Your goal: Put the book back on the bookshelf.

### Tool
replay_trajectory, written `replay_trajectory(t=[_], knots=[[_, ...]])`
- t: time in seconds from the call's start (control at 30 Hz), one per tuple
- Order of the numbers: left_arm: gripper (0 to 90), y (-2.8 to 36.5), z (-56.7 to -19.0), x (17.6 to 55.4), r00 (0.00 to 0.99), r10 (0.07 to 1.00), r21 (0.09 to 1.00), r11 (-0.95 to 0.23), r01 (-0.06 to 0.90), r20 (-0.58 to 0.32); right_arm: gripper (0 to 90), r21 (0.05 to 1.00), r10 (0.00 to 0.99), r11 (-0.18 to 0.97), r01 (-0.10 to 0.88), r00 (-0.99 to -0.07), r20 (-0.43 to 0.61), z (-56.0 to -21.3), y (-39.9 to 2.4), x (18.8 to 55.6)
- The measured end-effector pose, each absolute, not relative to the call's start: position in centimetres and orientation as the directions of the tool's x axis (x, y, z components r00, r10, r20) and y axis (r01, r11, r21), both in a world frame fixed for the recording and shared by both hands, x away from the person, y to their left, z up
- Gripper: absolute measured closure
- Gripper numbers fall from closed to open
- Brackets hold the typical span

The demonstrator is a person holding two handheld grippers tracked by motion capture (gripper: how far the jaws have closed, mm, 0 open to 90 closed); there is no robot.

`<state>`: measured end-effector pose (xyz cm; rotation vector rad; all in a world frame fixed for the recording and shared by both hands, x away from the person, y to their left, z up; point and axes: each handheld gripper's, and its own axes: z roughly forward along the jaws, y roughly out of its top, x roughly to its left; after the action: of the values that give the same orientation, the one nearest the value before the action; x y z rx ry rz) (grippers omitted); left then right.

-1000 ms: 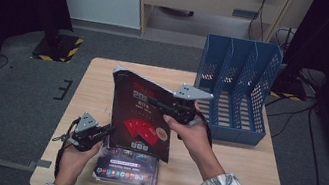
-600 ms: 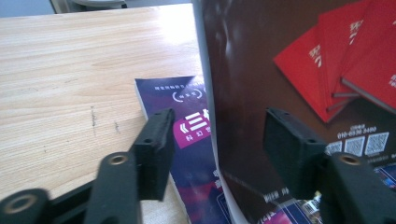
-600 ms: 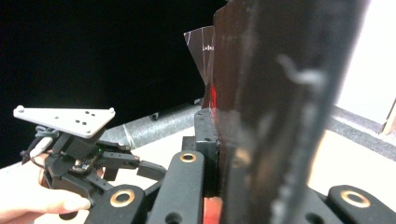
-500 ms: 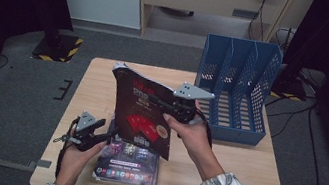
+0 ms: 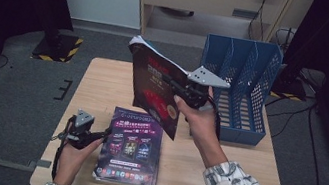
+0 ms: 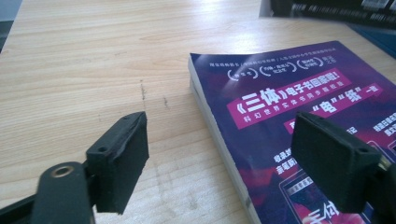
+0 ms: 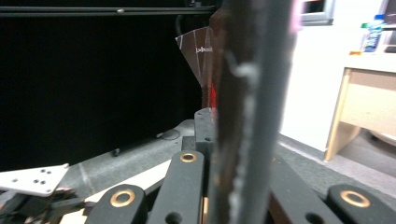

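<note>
A dark red book (image 5: 152,90) hangs upright above the table, and my right gripper (image 5: 169,80) is shut on its right edge. In the right gripper view the book's edge (image 7: 247,93) rises blurred between the jaws of the right gripper (image 7: 218,128). A purple book (image 5: 132,153) lies flat near the table's front edge. My left gripper (image 5: 105,132) stands open at its left edge. Its jaws have just been opening, and they press on nothing. The left gripper view shows the left gripper (image 6: 224,163) straddling the near edge of the purple book (image 6: 280,93).
A blue file rack (image 5: 243,80) with several slots stands at the back right of the wooden table (image 5: 102,87). Bare wood (image 6: 93,70) lies left of the purple book. Dark floor and a cabinet lie beyond the table.
The right hand has raised the dark red book up and away from the purple book, uncovering more of its cover. The left jaws have opened; the left hand stayed in place.
</note>
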<state>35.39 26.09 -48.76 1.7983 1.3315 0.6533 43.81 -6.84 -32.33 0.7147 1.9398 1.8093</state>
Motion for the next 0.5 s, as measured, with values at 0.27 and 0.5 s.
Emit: replay_trajectory(t=[0.27, 0.5], knots=[[14.3, 26.2, -49.0, 35.6, 0.307, 0.949, 0.820, -0.125, 0.559, -0.065, 87.0, 0.996, 0.628, 0.040, 0.086, -0.777, 0.042, -31.6, -7.6, 44.1], [14.1, 26.5, -49.2, 35.7, 0.289, 0.950, 0.811, -0.073, 0.580, -0.122, 87.0, 0.996, 0.628, 0.040, 0.076, -0.777, 0.035, -31.0, -8.0, 43.7]])
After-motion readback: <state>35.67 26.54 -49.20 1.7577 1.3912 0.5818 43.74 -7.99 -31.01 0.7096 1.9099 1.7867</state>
